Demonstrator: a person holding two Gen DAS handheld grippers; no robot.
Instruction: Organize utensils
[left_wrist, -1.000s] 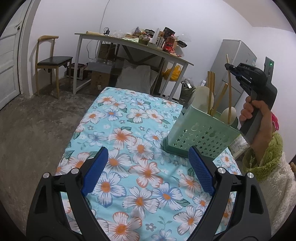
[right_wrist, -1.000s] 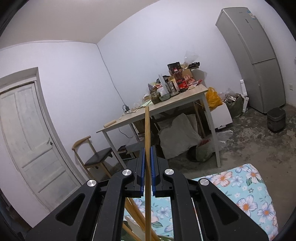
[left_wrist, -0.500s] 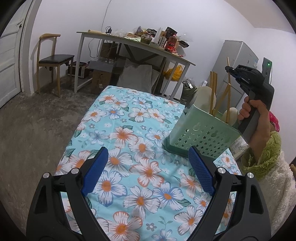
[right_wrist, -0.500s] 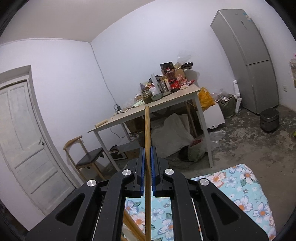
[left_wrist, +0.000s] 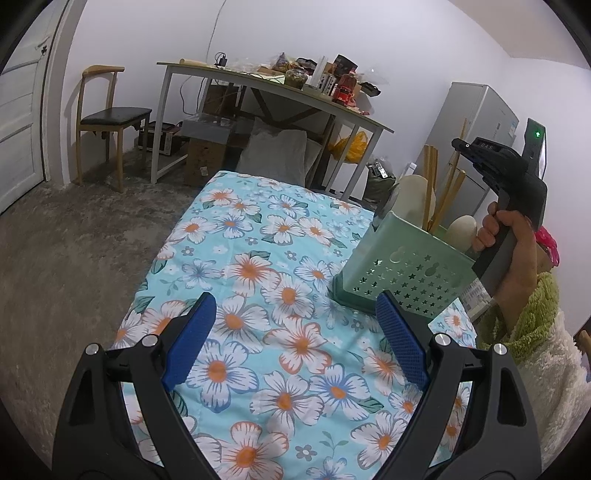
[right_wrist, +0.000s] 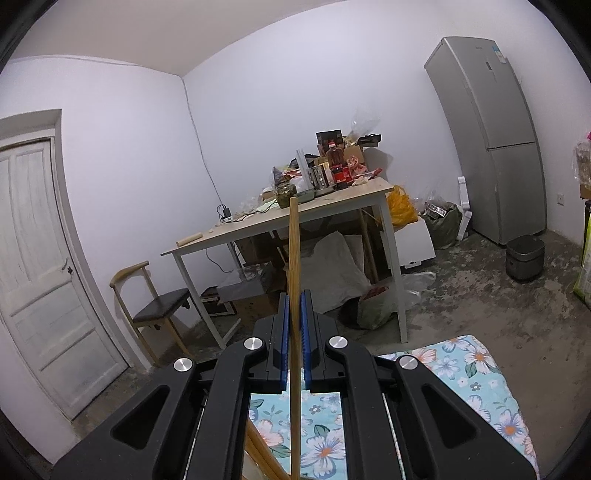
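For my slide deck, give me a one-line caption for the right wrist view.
Right tongs shut on an upright wooden chopstick, cluttered table and fridge behind.

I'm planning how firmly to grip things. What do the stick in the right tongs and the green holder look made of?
The stick looks like bamboo or wood: matte tan, faintly grained; which one is unclear. The green holder looks like moulded plastic: a smooth pale-green wall with a slight sheen and neat star-shaped cutouts.
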